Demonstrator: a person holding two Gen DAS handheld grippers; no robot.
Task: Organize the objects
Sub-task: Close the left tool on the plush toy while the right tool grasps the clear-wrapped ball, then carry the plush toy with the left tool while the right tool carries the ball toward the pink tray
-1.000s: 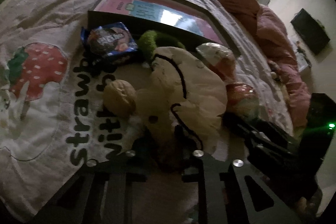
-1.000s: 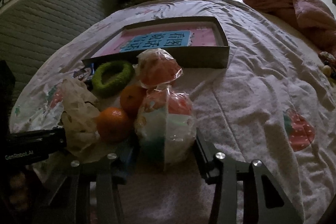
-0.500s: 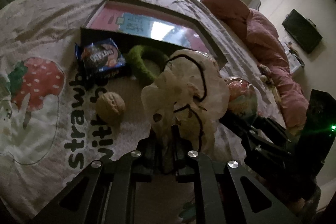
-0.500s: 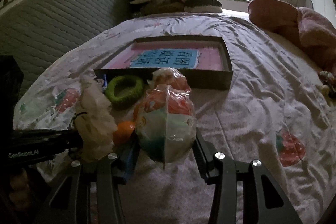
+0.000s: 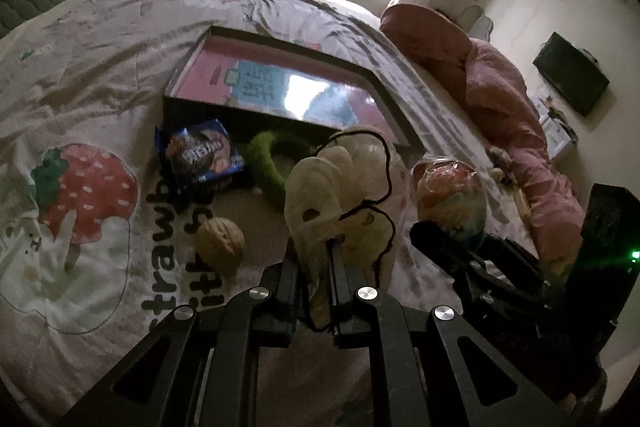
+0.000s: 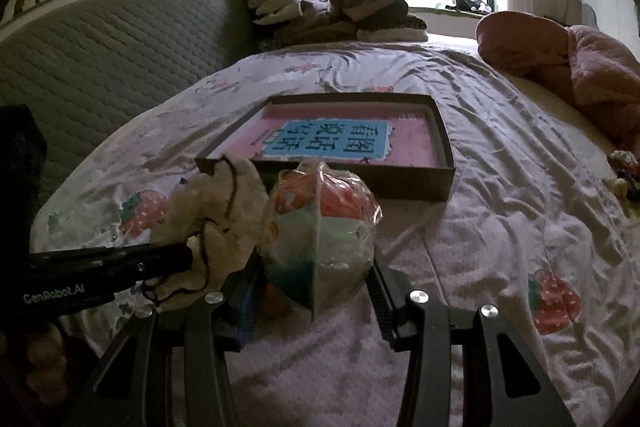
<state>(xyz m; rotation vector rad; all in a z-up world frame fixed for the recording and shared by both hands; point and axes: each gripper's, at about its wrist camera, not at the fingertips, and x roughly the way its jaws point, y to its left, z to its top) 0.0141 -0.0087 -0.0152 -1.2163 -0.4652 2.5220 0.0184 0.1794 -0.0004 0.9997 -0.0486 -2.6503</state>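
My left gripper [image 5: 314, 259] is shut on a cream cloth pouch with a dark drawstring [image 5: 344, 187] and holds it above the bed; the pouch also shows in the right wrist view [image 6: 216, 223]. My right gripper [image 6: 316, 267] is shut on a clear-wrapped orange and green packet [image 6: 320, 231], lifted off the bed, also seen in the left wrist view [image 5: 450, 195]. A shallow dark box with a pink and blue bottom [image 6: 444, 163] lies open on the bed beyond both; it also shows in the left wrist view [image 5: 200, 103].
On the strawberry bedspread lie a walnut [image 5: 220, 241], a blue snack packet [image 5: 202, 155] and a green fuzzy ring [image 5: 272, 159] in front of the box. Folded clothes [image 6: 332, 7] sit at the headboard. A pink quilt [image 6: 580, 67] lies at right.
Both grippers have risen off the bed with their loads. The pouch has been lifted clear of the walnut and the oranges, and the packet has moved up toward the box.
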